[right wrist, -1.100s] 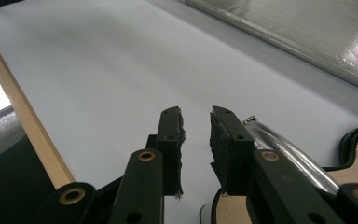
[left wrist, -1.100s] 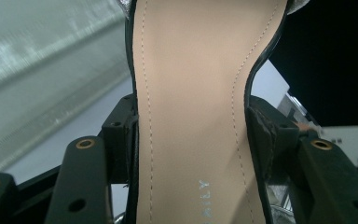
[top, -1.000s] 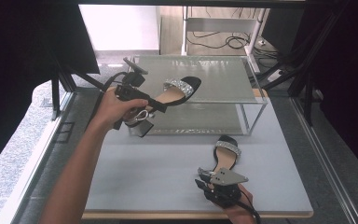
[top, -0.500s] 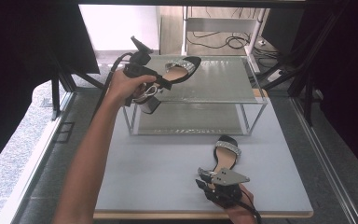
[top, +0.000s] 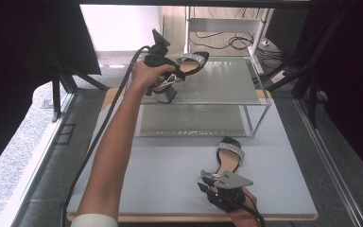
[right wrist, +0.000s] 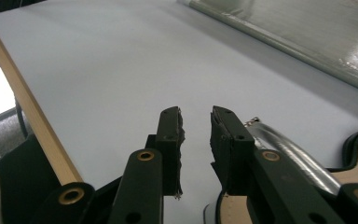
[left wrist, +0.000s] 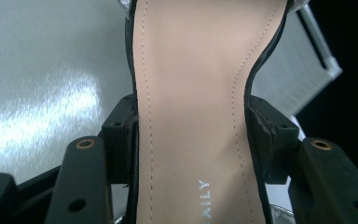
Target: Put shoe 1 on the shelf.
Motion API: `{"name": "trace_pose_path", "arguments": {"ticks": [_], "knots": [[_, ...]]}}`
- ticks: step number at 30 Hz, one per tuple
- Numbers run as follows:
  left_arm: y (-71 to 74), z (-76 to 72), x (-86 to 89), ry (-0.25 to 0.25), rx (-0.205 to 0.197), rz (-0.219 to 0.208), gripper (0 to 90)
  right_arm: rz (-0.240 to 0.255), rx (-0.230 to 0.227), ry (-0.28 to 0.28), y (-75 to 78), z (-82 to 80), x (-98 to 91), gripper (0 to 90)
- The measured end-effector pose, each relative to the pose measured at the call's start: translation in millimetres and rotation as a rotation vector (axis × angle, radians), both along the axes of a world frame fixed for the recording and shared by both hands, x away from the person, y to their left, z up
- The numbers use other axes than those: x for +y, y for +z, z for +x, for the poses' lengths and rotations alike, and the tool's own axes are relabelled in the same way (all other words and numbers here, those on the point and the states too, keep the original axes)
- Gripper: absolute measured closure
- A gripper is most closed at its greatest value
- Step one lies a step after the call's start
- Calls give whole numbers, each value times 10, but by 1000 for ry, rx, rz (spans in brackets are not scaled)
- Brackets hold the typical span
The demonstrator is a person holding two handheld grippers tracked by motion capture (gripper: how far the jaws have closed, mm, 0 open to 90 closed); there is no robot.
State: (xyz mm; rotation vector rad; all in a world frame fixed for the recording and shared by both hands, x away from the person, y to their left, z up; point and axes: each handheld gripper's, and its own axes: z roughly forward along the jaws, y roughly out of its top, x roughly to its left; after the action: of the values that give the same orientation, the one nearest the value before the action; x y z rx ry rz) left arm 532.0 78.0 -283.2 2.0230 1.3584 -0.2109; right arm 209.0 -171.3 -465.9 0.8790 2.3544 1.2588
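Left gripper [left wrist: 191,135] pinching black heeled sandal with beige insole [left wrist: 193,93] between its fingers, over glass shelf [top: 217,80]; "AILY" printed near pads. Right gripper [right wrist: 196,128], fingers narrowly parted, holding nothing, beside second sandal [top: 229,153].

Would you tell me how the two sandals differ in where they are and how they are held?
The far sandal is above the shelf's top tier, clamped by the left gripper; the near sandal lies flat on the table, with the right gripper beside it, gripping nothing. Both are black with a glittery strap.
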Motion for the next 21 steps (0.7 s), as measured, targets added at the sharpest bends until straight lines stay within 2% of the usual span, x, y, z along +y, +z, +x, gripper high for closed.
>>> {"name": "trace_pose_path", "arguments": {"ticks": [3, 6, 8, 10, 14, 17, 19, 21], "knots": [[-12, 79, -58, 31, 5, -3, 429, -8, 0, 4, -12, -18, 14, 727], [-24, 176, -92, 70, 11, 19, 429, -8, -5, 8, -12, -31, 24, 727], [-50, 234, -89, 96, 22, 19, 429, -7, -2, 11, -11, -40, 30, 727], [-95, 290, -89, 124, 37, 34, 428, -5, 0, 11, -12, -46, 28, 727], [-167, 365, -92, 178, 41, 70, 428, -6, -1, 7, -11, -50, 6, 727], [-208, 392, -94, 201, 44, 83, 428, -3, 0, 4, -11, -59, 7, 726], [-244, 401, -115, 205, 49, 109, 427, -7, 1, 6, -17, -61, 17, 724], [-279, 409, -140, 200, 51, 117, 426, -8, 6, 9, -23, -63, 26, 721]]}}
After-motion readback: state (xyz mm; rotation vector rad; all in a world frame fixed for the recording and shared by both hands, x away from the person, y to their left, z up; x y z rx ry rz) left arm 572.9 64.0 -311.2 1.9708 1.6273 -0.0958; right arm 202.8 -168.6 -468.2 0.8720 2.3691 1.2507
